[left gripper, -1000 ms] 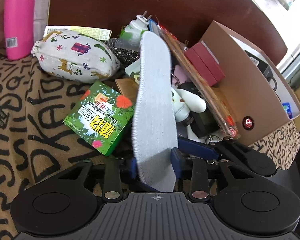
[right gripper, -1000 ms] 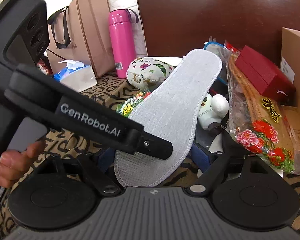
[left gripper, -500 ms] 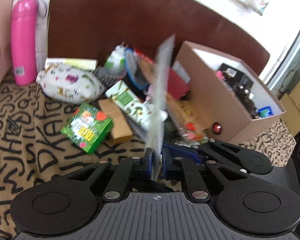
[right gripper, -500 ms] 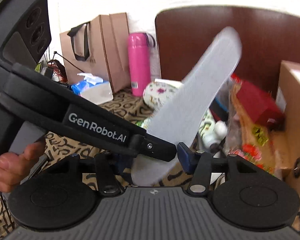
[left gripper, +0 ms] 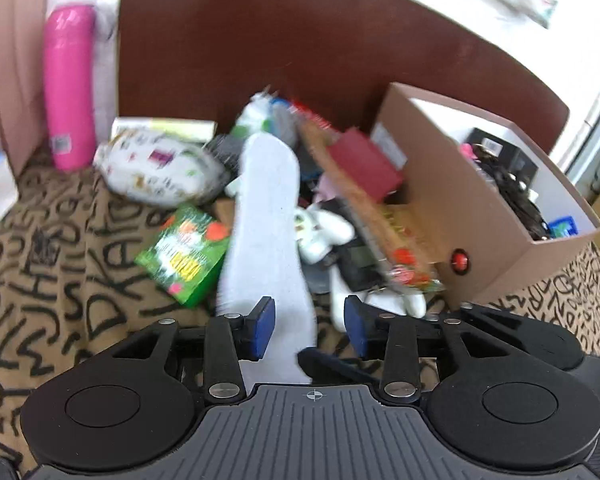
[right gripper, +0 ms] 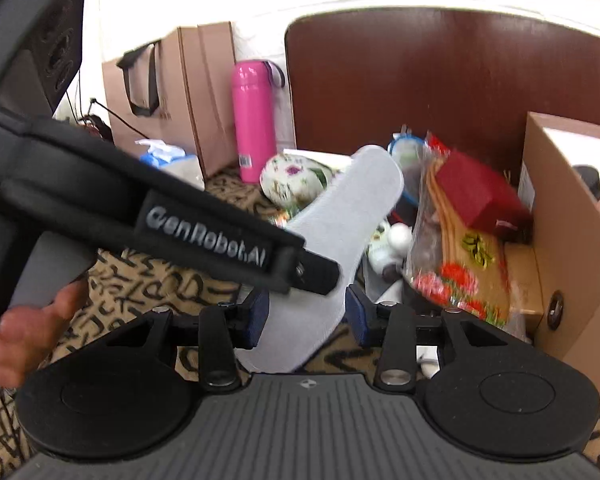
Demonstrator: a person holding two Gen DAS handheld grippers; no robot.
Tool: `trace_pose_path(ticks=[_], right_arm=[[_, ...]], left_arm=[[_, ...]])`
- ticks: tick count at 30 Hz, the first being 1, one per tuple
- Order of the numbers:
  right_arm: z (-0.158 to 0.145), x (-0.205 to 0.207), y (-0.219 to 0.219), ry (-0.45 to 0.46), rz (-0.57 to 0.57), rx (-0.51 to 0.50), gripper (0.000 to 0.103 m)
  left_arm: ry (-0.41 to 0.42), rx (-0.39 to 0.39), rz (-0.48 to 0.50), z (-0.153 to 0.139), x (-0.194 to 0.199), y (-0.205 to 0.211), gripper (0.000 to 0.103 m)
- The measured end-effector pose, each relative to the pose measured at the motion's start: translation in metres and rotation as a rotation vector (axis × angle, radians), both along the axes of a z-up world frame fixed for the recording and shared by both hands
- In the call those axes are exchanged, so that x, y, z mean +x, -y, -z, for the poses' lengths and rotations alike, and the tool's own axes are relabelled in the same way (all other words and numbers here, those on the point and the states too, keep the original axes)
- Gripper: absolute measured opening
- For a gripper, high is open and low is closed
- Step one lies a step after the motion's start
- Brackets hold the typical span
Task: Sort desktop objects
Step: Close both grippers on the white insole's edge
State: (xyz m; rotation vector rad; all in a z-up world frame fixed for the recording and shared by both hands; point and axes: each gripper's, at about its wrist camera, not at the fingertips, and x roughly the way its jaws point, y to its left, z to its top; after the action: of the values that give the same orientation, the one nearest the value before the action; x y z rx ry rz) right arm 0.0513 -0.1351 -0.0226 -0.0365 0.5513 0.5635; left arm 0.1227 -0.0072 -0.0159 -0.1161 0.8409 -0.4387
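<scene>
Low in the left wrist view, the left gripper [left gripper: 309, 329] is standing with its blue pads spread apart, the grey insole [left gripper: 266, 240] lying between them but gripped by neither. In the right wrist view the right gripper [right gripper: 306, 317] is likewise gaping, the insole [right gripper: 340, 240] running up from between its fingers toward frame centre. The left device is crossing that frame's left side, a hand [right gripper: 24, 344] wrapping its handle. Just past the insole, a green box [left gripper: 182, 254] is sitting left of it. Further up, a brown cardboard box [left gripper: 460, 216] is filling the right, and a pink bottle [left gripper: 70, 88] is standing upper left.
</scene>
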Motion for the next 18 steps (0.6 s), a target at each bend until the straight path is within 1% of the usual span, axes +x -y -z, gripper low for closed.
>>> trace_pose_path(ticks=[1, 2, 3, 5, 6, 7, 9, 12, 15, 18], right_arm=[[0.002, 0.001, -0.001, 0.000, 0.001, 0.002, 0.055], [0.004, 0.002, -0.001, -0.003, 0.002, 0.004, 0.068], [0.005, 0.003, -0.002, -0.001, 0.009, 0.010, 0.070], [0.007, 0.008, -0.004, -0.008, 0.004, 0.012, 0.070], [0.008, 0.010, -0.006, -0.015, 0.000, 0.014, 0.070], [0.010, 0.013, -0.008, -0.023, -0.004, 0.015, 0.071], [0.016, 0.020, -0.012, -0.048, -0.007, 0.014, 0.072], [0.023, 0.028, -0.013, -0.075, -0.004, 0.025, 0.074], [0.030, 0.037, -0.011, -0.102, -0.013, 0.051, 0.076], [0.035, 0.045, -0.013, -0.117, -0.028, 0.065, 0.076]], left_arm=[[-0.016, -0.020, -0.012, 0.003, 0.003, -0.006, 0.056], [-0.021, -0.027, -0.032, 0.004, 0.005, -0.012, 0.062], [-0.008, -0.023, -0.052, 0.005, 0.005, -0.017, 0.072], [0.033, -0.002, -0.093, 0.006, 0.005, -0.024, 0.083], [0.042, 0.007, -0.106, 0.007, 0.006, -0.027, 0.083], [0.032, 0.007, -0.098, 0.009, 0.009, -0.029, 0.083], [-0.005, -0.006, -0.063, 0.014, 0.018, -0.030, 0.083], [-0.037, 0.012, -0.054, 0.027, 0.028, -0.028, 0.083], [-0.093, -0.010, -0.043, 0.040, 0.037, -0.029, 0.083], [-0.079, -0.017, -0.035, 0.042, 0.043, -0.028, 0.084]])
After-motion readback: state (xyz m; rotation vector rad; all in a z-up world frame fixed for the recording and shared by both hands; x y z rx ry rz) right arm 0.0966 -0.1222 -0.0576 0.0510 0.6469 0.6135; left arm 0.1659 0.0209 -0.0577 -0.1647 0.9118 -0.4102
